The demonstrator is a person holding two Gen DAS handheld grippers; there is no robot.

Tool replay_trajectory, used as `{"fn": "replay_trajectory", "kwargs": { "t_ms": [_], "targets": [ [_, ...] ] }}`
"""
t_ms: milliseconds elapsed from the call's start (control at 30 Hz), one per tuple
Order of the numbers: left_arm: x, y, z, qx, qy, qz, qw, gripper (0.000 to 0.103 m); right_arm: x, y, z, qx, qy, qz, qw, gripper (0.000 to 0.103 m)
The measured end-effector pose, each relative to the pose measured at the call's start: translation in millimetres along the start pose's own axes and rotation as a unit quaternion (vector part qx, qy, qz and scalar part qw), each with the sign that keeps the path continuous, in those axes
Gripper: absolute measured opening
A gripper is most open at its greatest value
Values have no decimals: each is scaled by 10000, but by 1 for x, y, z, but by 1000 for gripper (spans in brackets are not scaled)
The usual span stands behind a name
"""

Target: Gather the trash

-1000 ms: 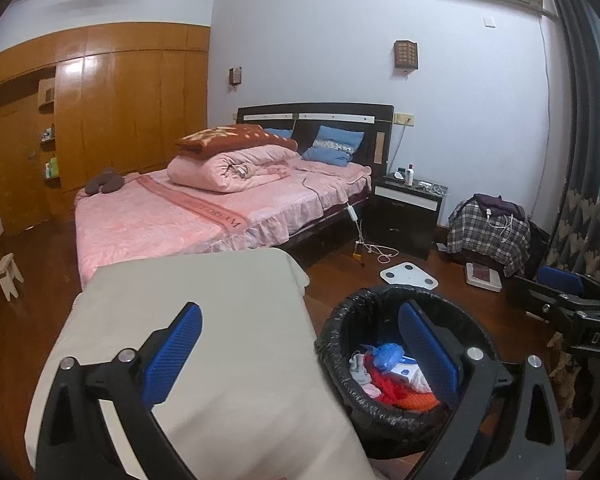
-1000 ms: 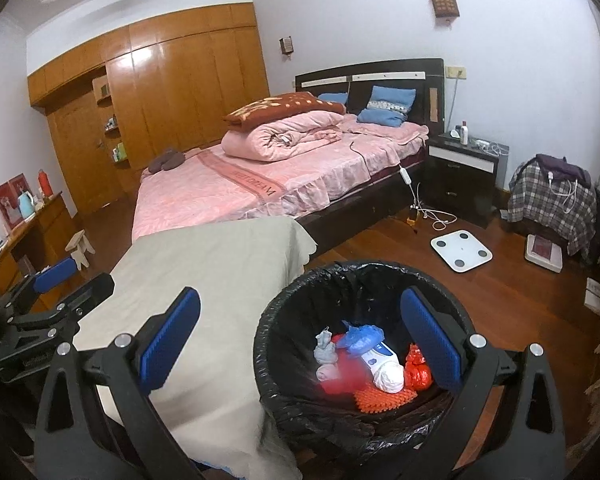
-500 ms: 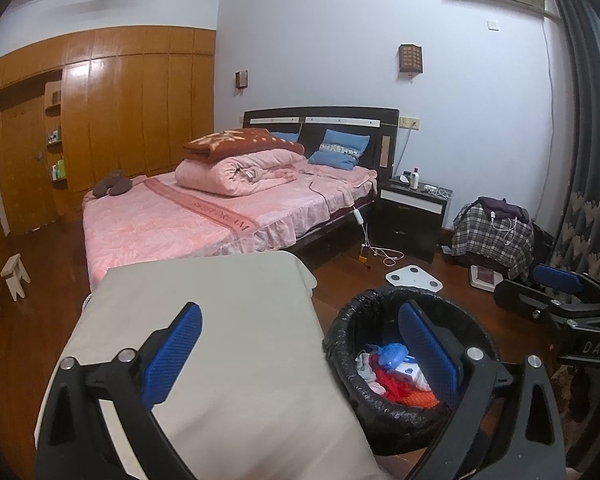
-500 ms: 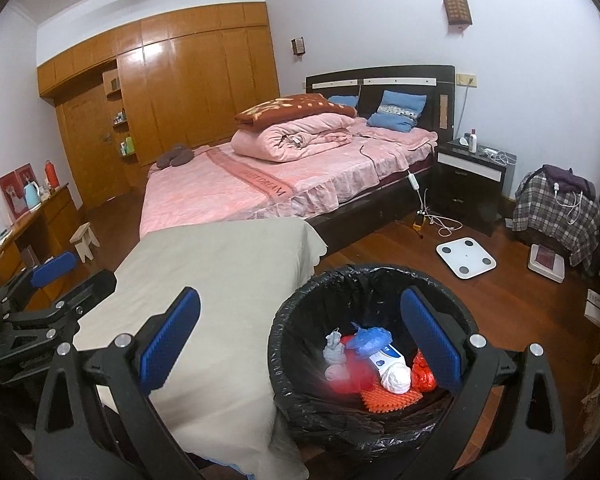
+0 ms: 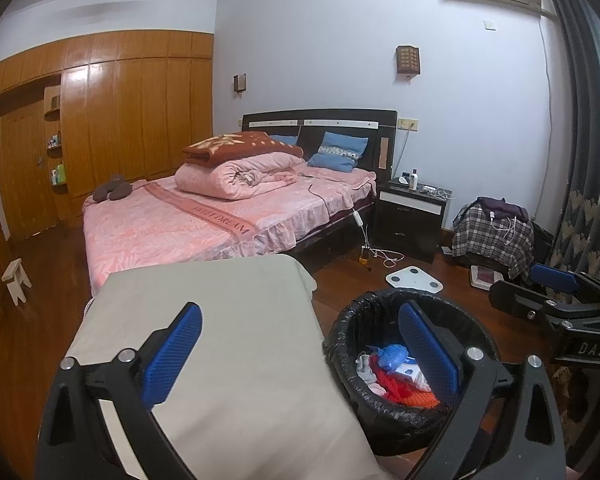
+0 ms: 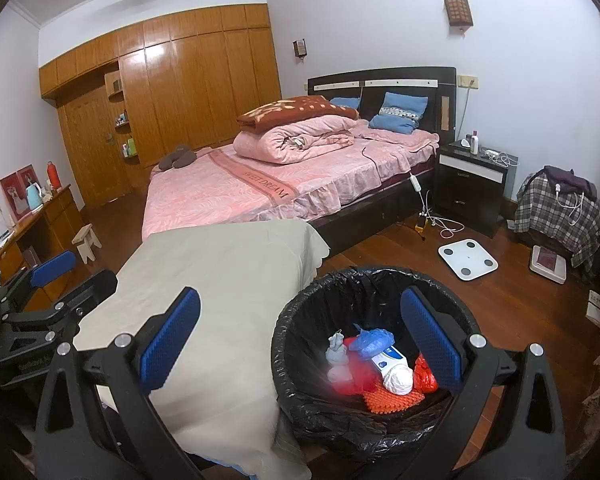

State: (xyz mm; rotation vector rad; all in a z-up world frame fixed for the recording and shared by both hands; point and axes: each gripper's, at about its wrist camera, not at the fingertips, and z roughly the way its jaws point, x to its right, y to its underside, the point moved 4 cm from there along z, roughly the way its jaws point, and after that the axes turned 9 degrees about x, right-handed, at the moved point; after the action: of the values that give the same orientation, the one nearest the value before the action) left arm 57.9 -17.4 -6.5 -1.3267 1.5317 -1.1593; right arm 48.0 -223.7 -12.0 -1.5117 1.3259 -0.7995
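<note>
Left gripper (image 5: 300, 354) and right gripper (image 6: 300, 346), blue ribbed pads on black frames, both spread wide and empty, apparently free to pick. Round bin with crinkled black plastic liner (image 6: 300, 320) holds crumpled red, white and blue trash (image 6: 374, 368), beside the smooth beige-clothed table (image 6: 228, 280). Beyond: pink quilted bed (image 6: 236, 192).

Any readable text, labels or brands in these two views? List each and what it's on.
"SWEET DREAM": on the darker pink band across the bedspread.
"DAS": white letters on the right gripper's black body, cut off at the frame edge.
Embossed lettering on the left gripper's body: too blurred to read.
Blue-and-white package in the trash bin: print too small to read.
</note>
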Motion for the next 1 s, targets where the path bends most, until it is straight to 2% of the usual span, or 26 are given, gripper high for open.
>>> {"fn": "replay_trajectory", "kwargs": {
  "t_ms": [1000],
  "targets": [
    [0, 0, 0, -14, 0, -2, 10000, 97, -7, 1, 1, -24, -22, -4, 10000, 98]
  ]
}}
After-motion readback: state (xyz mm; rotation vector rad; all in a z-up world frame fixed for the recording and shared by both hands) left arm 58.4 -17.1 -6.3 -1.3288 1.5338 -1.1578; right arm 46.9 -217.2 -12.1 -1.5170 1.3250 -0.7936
